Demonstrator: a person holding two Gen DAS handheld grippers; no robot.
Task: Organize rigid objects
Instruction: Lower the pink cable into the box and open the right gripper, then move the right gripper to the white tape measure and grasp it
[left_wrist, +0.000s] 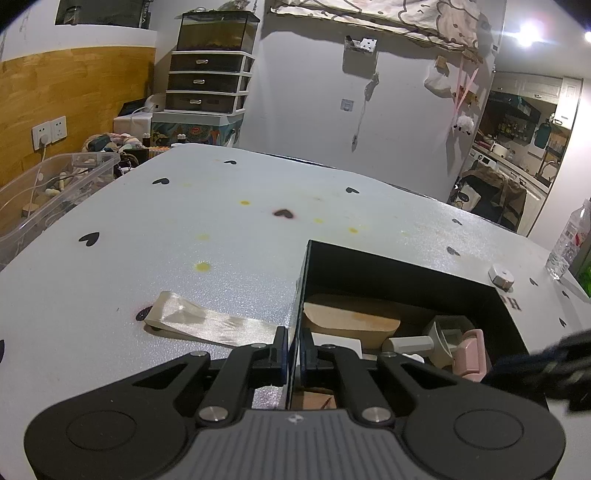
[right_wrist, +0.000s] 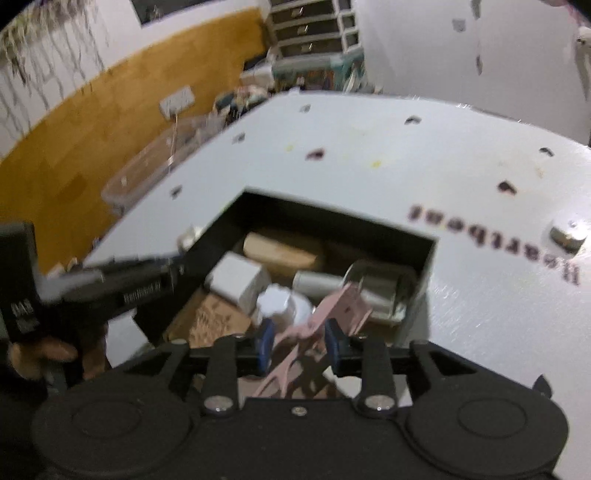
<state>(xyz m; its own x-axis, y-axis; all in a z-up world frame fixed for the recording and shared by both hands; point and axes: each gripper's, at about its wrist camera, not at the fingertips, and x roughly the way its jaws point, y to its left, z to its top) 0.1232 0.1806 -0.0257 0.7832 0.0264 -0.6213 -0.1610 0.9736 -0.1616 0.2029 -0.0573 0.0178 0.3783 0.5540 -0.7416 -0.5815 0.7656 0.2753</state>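
Your left claw (left_wrist: 293, 354) is clamped on the near wall of the black box (left_wrist: 406, 269). Your right claw (right_wrist: 298, 345) stands part open around a pink clip (right_wrist: 332, 314), pads apart from it. Inside the box, at 12 o'clock, lie a white adapter (right_wrist: 240, 280) and a wooden block (right_wrist: 284, 247). A translucent wedge (left_wrist: 207, 323) rests on the tabletop (left_wrist: 221, 229) at 10 o'clock.
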